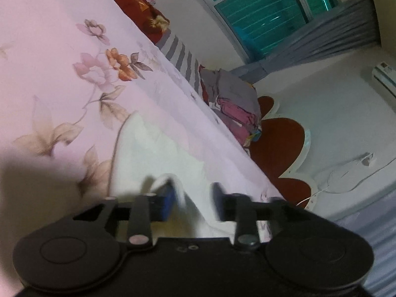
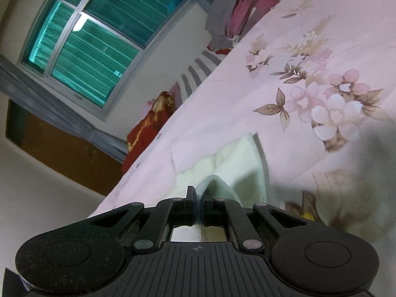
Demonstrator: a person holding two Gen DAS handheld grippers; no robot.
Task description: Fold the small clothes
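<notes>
Across the pink floral bed point(image 1: 61, 12) my white garment point(image 1: 153, 148) lies near the claws, with a clothes pile point(image 1: 235, 99) at the far edge. My right claw point(image 2: 199, 198) is clenched on a white fold; my left claw point(image 1: 193, 204) stands released, its pads apart.

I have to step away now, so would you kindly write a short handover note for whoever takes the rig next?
Left gripper: open, with the white garment between its fingers but not pinched.
Right gripper: shut on a raised edge of the white garment.
Where things are: the garment lies on the pink floral bedsheet. A pile of other clothes sits by the far edge of the bed, under the window.
Done: a fold seems under way; how far cannot be told.
Left: lay down the edge held on the right, release, flatten, finish folding.
</notes>
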